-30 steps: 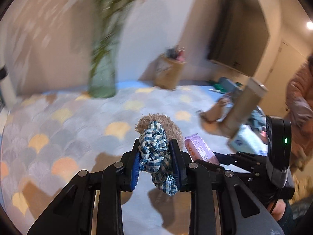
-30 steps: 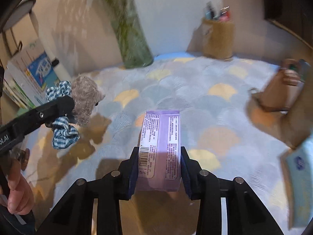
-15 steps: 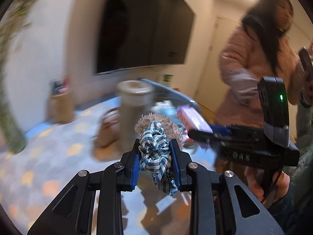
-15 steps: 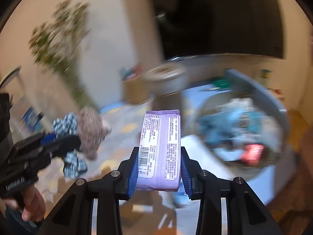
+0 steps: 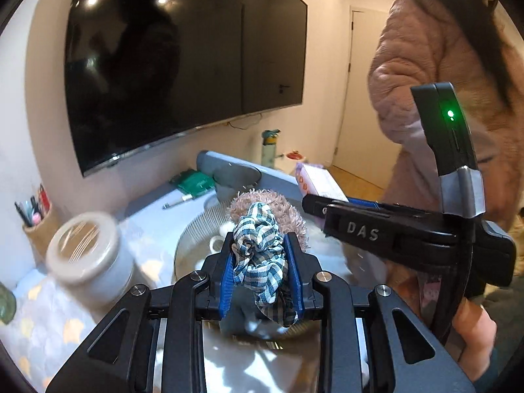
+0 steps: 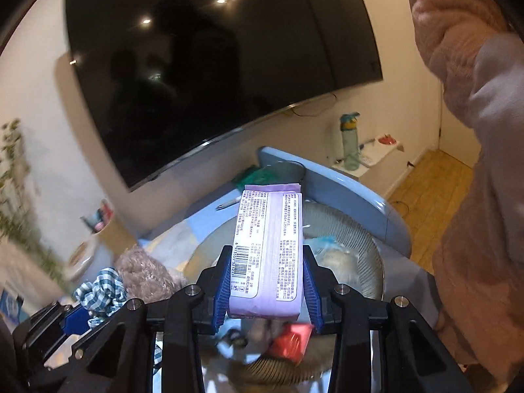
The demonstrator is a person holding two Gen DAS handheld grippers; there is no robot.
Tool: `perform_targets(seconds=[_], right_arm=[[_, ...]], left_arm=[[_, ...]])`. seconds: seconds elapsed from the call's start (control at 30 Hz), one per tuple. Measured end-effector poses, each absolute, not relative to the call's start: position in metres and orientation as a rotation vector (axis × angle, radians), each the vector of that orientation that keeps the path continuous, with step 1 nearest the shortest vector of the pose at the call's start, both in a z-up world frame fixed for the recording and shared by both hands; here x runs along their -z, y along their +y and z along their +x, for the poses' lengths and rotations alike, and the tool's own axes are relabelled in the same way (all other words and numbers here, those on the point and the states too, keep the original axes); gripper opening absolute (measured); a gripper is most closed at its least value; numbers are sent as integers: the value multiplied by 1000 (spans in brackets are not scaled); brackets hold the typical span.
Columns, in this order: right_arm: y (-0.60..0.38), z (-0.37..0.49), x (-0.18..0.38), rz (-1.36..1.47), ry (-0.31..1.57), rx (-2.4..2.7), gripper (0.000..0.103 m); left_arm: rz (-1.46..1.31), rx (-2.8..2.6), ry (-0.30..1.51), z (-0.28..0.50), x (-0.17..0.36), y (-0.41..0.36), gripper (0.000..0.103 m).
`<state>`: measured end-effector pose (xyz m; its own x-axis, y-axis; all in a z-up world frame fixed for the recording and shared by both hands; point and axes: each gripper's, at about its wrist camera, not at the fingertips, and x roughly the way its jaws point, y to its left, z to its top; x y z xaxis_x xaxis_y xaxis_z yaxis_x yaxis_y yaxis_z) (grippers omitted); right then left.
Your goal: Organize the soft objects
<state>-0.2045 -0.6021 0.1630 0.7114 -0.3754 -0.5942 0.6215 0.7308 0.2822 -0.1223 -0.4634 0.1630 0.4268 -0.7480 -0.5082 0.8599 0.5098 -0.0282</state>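
The round basket [image 6: 366, 245] lies open-topped ahead (contents inside), jar [image 5: 88, 258] crowding its left.

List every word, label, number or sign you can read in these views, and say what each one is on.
"DAS": white letters on the side of the right gripper, seen from the left wrist view.
Purple tissue pack in the right gripper: printed text columns and a barcode with digits, too small to read.
Checked scrunchie and plush toy in the left gripper: no text.
Television: no readable text.
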Motion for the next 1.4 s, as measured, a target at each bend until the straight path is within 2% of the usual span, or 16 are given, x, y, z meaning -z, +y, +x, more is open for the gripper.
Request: perform_targets(seconds=[0.07,0.13,0.17,0.2,0.47,0.53,0.87,1.03,1.1,1.17,1.23,1.33,1.4], right_arm=[[-612,-197,-157,504,556,576,40],[-623,-190,-152,518,574,580,46],[-626,-190,-150,524,576,583,46],[-629,-190,-148,534,578,582,46],[-582,-206,-163,474,540,577,48],[-563,-213,-172,448,515,584,55],[-447,-243,-208,378,390,364,62],[-376,-225,-213,295,377,224,74],[-345,-211,-208,260,389,173,75],[-315,-195,-197,252,389,102,76],[-284,-173,-174,230,401,79,84],[-244,-141,-137,164,418,68,84],[-225,-121,-113,134,448,69,84]], left_arm=[[264,992,481,-120,-158,-474,40],[291,953,468,-118,-151,-483,53],[300,957,476,-116,-150,-483,61],[307,968,492,-115,-149,-481,74],[247,950,470,-138,-166,-424,75],[236,893,500,-140,-171,-404,75],[226,553,471,-145,-184,-270,75],[167,403,498,-140,-175,-198,75],[146,327,487,-139,-168,-166,75],[138,236,463,-138,-154,-135,78],[125,159,450,-135,-141,-109,85],[124,31,381,-129,-116,-70,93],[140,-8,375,-118,-96,-54,103]])
